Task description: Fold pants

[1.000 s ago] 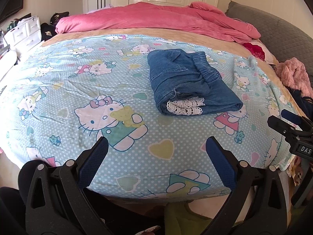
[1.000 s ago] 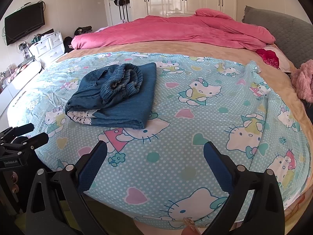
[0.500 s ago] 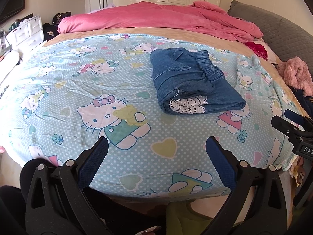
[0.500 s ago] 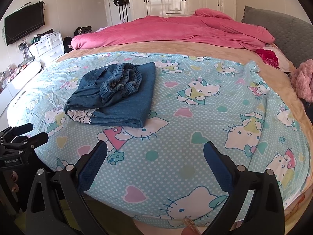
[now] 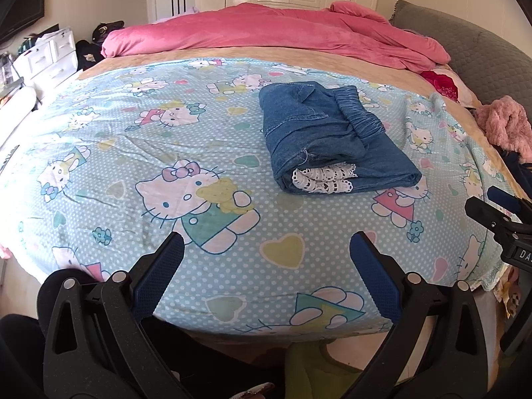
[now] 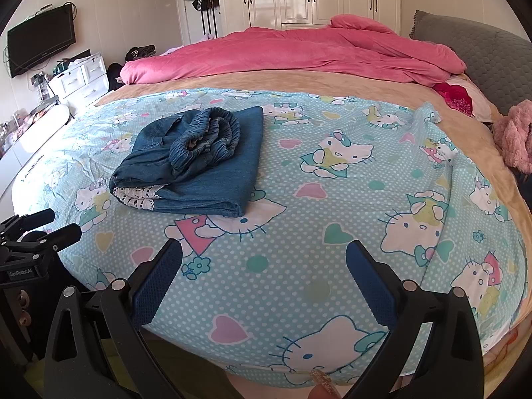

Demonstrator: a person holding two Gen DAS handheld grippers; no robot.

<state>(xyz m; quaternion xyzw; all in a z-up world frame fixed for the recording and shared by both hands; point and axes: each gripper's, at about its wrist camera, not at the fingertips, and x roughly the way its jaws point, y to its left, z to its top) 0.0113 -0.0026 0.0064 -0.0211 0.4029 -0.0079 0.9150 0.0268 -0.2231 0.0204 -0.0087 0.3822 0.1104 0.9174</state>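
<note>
The blue denim pants [image 5: 329, 139] lie folded in a compact bundle on the light-blue cartoon-cat sheet [image 5: 166, 153], white lace hem showing at the near end and the elastic waistband on top. They also show in the right wrist view [image 6: 199, 163], left of centre. My left gripper [image 5: 266, 246] is open and empty over the bed's near edge, well short of the pants. My right gripper [image 6: 264, 252] is open and empty, near the bed's front edge, to the right of the pants. Each gripper shows at the edge of the other's view.
A pink duvet [image 5: 266, 33] is heaped across the far side of the bed. A grey headboard [image 6: 482, 50] and a fluffy pink garment [image 6: 515, 133] are at the right. White drawers [image 6: 79, 76] and a wall TV [image 6: 40, 43] stand left.
Both grippers have stayed open and empty. The left wrist view has shifted slightly, so the pants sit a little lower and further right; the right view is nearly unchanged.
</note>
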